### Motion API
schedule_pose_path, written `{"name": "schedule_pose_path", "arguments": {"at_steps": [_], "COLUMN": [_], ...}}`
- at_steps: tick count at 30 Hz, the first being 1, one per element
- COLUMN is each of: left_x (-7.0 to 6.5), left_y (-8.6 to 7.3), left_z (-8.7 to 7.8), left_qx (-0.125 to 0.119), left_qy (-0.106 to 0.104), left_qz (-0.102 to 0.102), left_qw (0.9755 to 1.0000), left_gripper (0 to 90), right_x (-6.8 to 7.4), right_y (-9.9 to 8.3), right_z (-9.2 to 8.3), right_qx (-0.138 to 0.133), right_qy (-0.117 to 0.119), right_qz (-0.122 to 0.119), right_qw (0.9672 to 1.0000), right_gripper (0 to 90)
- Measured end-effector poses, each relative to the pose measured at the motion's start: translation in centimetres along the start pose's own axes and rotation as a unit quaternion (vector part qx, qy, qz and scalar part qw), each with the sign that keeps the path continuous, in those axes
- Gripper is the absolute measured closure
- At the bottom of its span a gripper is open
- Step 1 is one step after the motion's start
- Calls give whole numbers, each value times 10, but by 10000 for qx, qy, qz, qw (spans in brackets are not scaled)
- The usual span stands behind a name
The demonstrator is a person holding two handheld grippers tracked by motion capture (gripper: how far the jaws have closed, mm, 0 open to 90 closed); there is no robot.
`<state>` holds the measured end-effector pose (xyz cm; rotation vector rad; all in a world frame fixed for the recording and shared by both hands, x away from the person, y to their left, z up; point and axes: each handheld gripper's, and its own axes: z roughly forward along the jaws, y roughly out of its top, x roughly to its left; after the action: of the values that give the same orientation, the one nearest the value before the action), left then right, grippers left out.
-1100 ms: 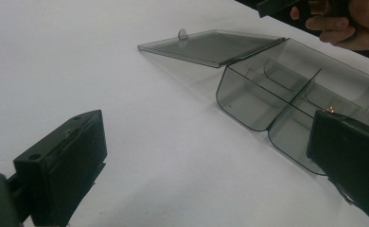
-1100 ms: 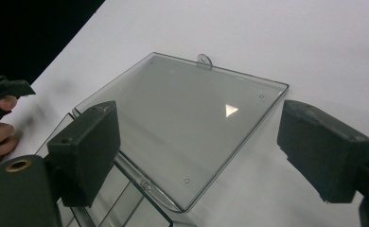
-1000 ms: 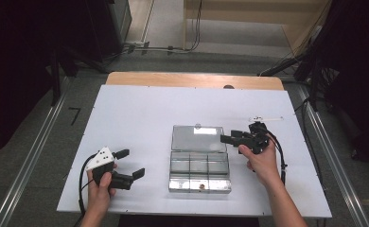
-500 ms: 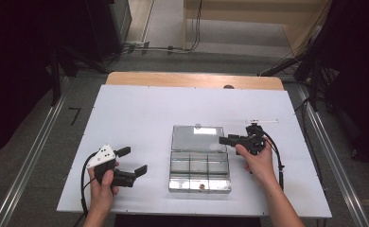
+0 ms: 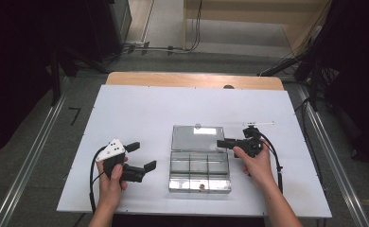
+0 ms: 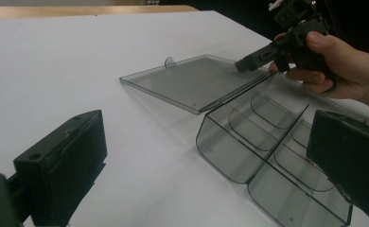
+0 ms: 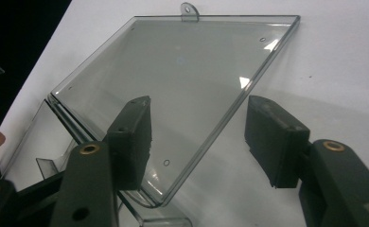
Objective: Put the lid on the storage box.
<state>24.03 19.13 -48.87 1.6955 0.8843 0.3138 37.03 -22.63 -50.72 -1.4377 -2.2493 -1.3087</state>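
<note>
A clear plastic compartment box (image 5: 200,171) lies on the white table (image 5: 140,109) with its lid (image 5: 197,138) folded back flat behind it. My right gripper (image 5: 222,143) reaches in from the right at the lid's right edge. In the right gripper view the right gripper (image 7: 201,137) straddles that edge of the lid (image 7: 182,71); its jaws have just been closing, and the pads stand apart from the plastic. My left gripper (image 5: 142,156) is open and empty, left of the box. In the left gripper view the box (image 6: 267,142) and lid (image 6: 192,82) lie ahead of it.
A wooden strip (image 5: 192,80) runs along the table's far edge. A thin clear strip (image 5: 258,124) lies just behind my right hand. Metal rails (image 5: 36,151) flank the table on the floor. Open white surface stretches to the left and behind the box.
My left gripper has lifted and shifted a little toward the box. The right gripper has stayed at the lid's edge with its jaws drawn closer together.
</note>
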Motion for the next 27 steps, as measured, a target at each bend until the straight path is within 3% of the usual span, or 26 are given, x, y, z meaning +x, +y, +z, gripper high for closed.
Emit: {"name": "schedule_pose_path", "arguments": {"at_steps": [17, 27], "left_x": [0, 1], "left_y": [30, 38], "left_z": [30, 53], "left_qx": [-121, -47], "left_qy": [-161, -177], "left_qz": [-85, -118], "left_qw": [9998, 9998], "left_gripper": [0, 5], "right_x": [-2, -1], "right_y": [-1, -2], "right_z": [3, 3], "right_qx": [21, -7], "right_qy": [95, 80], "right_qz": [90, 108], "right_qw": [9999, 9999], "right_gripper": [454, 454]}}
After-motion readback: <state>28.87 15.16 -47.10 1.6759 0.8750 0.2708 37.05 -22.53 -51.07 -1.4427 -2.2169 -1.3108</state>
